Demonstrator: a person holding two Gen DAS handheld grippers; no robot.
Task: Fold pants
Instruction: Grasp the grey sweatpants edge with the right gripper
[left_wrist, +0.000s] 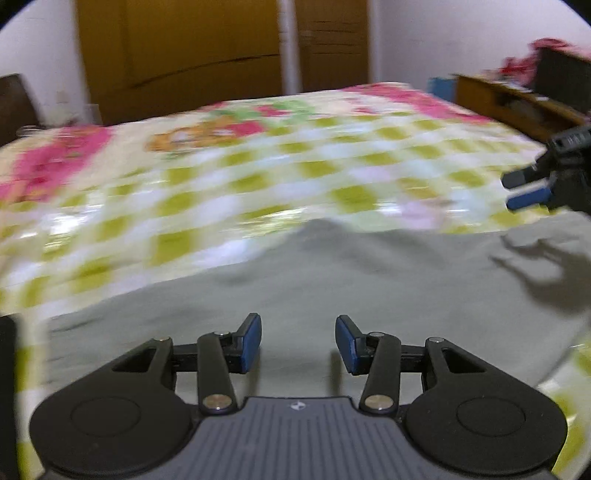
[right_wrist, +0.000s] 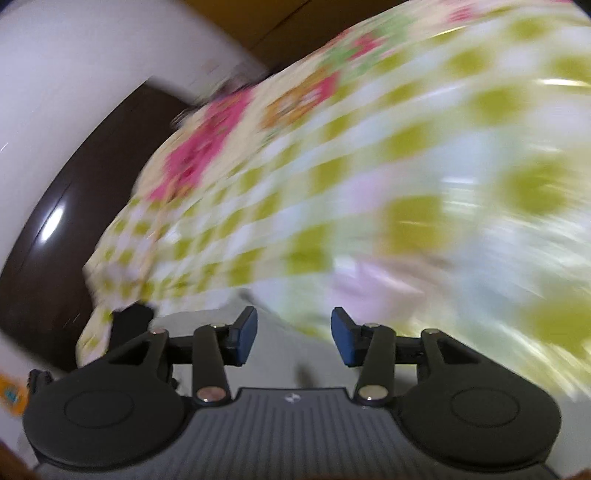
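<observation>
Grey pants (left_wrist: 332, 280) lie spread on a checked bed cover (left_wrist: 258, 166).
The left hand-held gripper (left_wrist: 298, 343) and right hand-held gripper (right_wrist: 294, 341) both stand apart, holding nothing, above the fabric.

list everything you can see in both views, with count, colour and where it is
pants: one, grey, spread on the near part of the bed, under both tongs
bedspread: one, green and white checks with pink flowers, covering the bed
wardrobe: one, yellow-brown, behind the bed
side unit: one, brown, far right, red blurred things on top
dark board: one, dark brown, glossy, at the bed's left end
left tongs: one, black with blue pads, open, nothing between them
right tongs: one, black with blue pads, open, empty; also seen at the right edge of the left view
</observation>
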